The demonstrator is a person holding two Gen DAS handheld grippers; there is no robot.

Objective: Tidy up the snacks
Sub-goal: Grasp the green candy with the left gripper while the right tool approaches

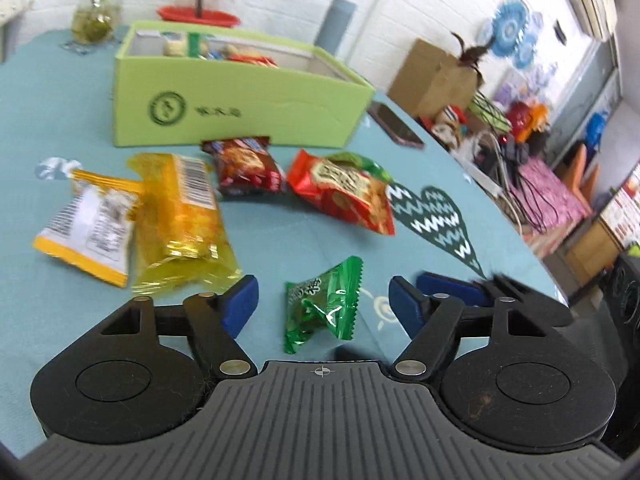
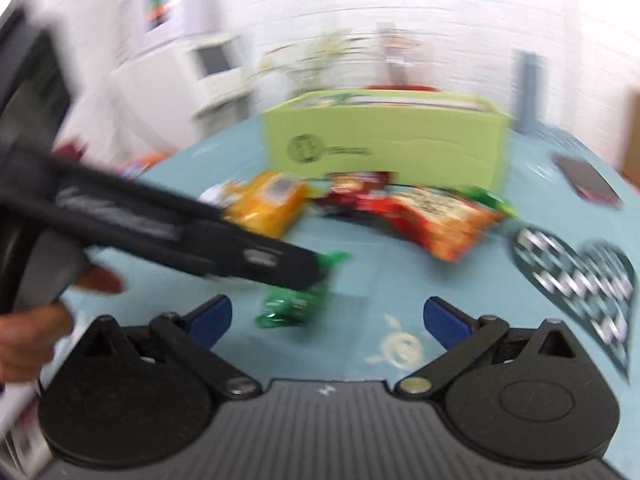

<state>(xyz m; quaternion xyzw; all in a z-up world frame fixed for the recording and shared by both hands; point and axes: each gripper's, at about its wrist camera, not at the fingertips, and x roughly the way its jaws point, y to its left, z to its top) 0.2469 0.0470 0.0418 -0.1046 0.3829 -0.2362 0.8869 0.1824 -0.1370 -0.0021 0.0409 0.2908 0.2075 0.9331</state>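
Note:
A light green box [image 1: 240, 96] with several snacks inside stands on the teal tablecloth [image 1: 280, 232]. In front of it lie a yellow-white packet [image 1: 92, 224], a clear yellow packet [image 1: 180, 216], a dark red packet [image 1: 246, 166] and a red-orange packet [image 1: 348, 192]. A small green candy packet [image 1: 322, 304] lies between the fingers of my open left gripper [image 1: 324, 304], which is low over the table. My right gripper [image 2: 328, 318] is open and empty. In its blurred view the left gripper [image 2: 296, 268] reaches over the green packet [image 2: 288, 308], with the box [image 2: 384, 140] behind.
A dark phone [image 1: 394, 122] lies right of the box, near the table's right edge. A glass vase with flowers [image 1: 90, 20] and a red stand [image 1: 198, 16] are behind the box. A cardboard box [image 1: 436, 76] and clutter stand beyond the table.

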